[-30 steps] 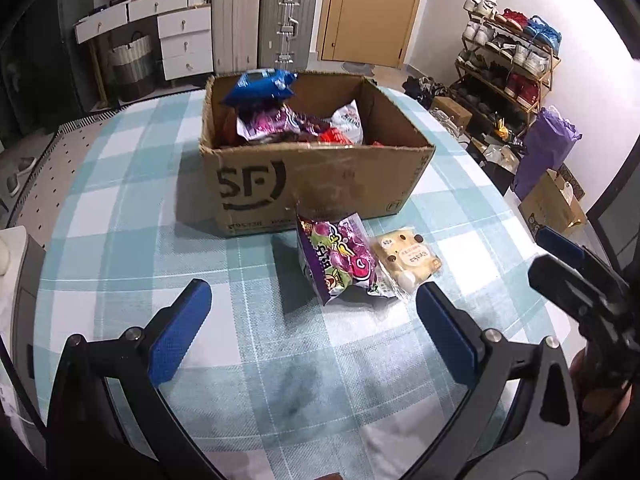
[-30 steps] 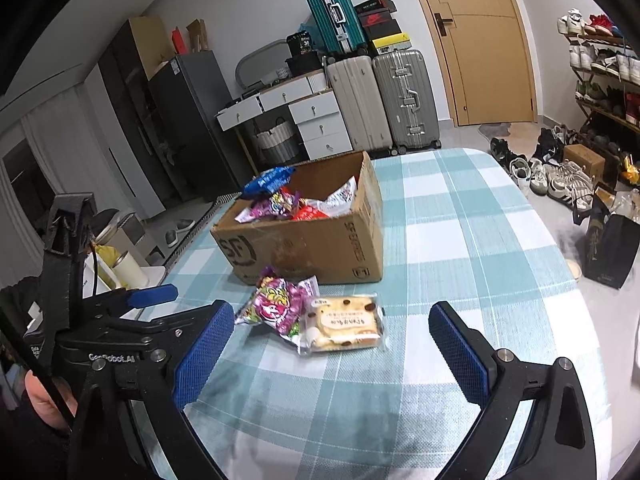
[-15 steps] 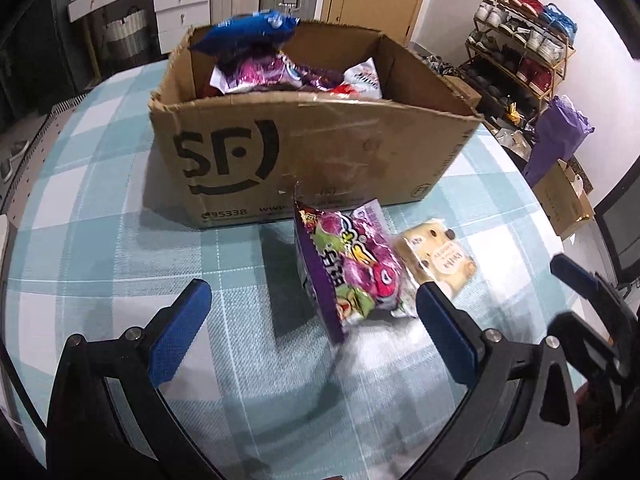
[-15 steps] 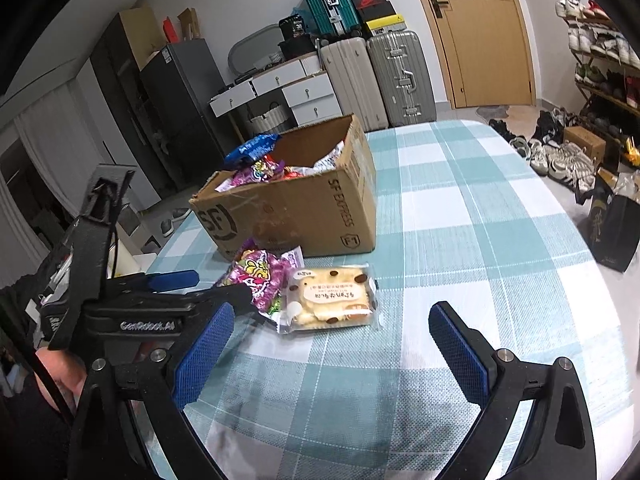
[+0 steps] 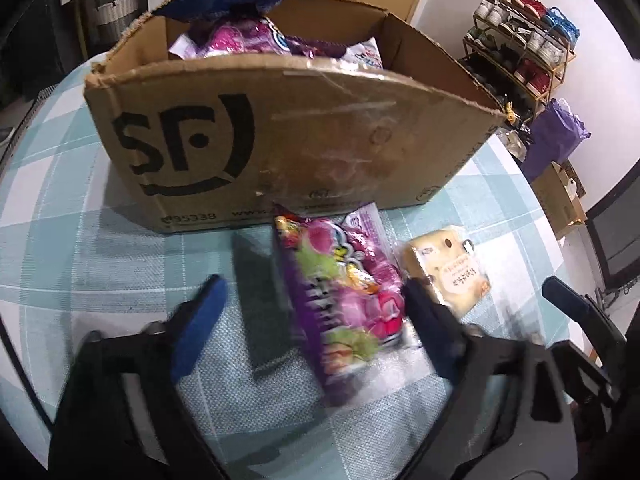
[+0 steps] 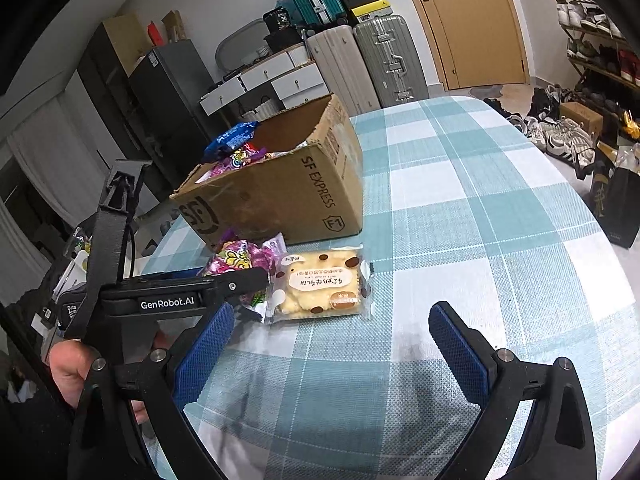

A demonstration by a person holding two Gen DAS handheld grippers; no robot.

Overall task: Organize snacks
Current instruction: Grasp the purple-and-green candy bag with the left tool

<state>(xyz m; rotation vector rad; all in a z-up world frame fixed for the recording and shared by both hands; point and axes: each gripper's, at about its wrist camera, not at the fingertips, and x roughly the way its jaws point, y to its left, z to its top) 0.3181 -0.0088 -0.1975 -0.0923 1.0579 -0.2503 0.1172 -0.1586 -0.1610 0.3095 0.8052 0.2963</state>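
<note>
Your left gripper (image 5: 316, 312) is blurred, jaws spread wide around the purple candy bag (image 5: 340, 300), not gripping it. The cardboard box (image 5: 288, 140) just behind hides most snacks inside. The bread packet (image 6: 320, 284) lies right of the bag. Your right gripper (image 6: 332, 340) hovers wide open over the checked tablecloth (image 6: 480, 220).

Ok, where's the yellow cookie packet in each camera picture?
Left wrist view: the cookie packet lies right of centre, just right of the purple candy bag.
Right wrist view: the cookie packet lies near the middle, in front of the box.
Shared landmark: the cardboard box behind it in both.
</note>
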